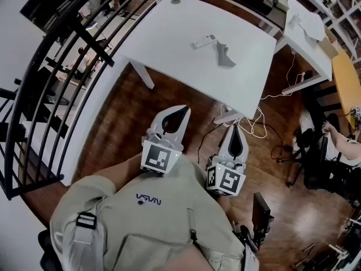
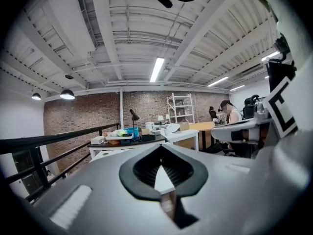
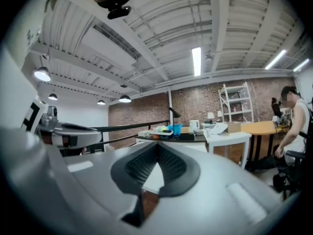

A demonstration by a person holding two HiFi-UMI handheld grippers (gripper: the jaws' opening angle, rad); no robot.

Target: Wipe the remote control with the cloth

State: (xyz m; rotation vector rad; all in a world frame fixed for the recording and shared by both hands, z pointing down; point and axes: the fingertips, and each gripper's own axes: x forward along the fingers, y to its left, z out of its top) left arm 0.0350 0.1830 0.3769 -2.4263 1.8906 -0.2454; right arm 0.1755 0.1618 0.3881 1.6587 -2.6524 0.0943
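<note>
A white remote control (image 1: 204, 40) lies on the white table (image 1: 169, 33) at the top of the head view. A crumpled grey cloth (image 1: 224, 56) sits just right of it and nearer to me. Both grippers hang over the wooden floor, close to my chest and well short of the table. My left gripper (image 1: 181, 110) (image 2: 160, 147) is shut with nothing between its jaws. My right gripper (image 1: 236, 128) (image 3: 157, 145) is also shut and empty. Both point level toward the table, side by side. In the two gripper views the remote and cloth are hidden behind the jaws.
A black railing (image 1: 67, 66) runs along the left. White cables (image 1: 254, 123) lie on the floor by the table's near right leg. A second white desk (image 1: 307, 38) and a wooden desk (image 1: 345, 78) stand at right, with office chairs (image 1: 307, 151) and a seated person (image 1: 344, 143).
</note>
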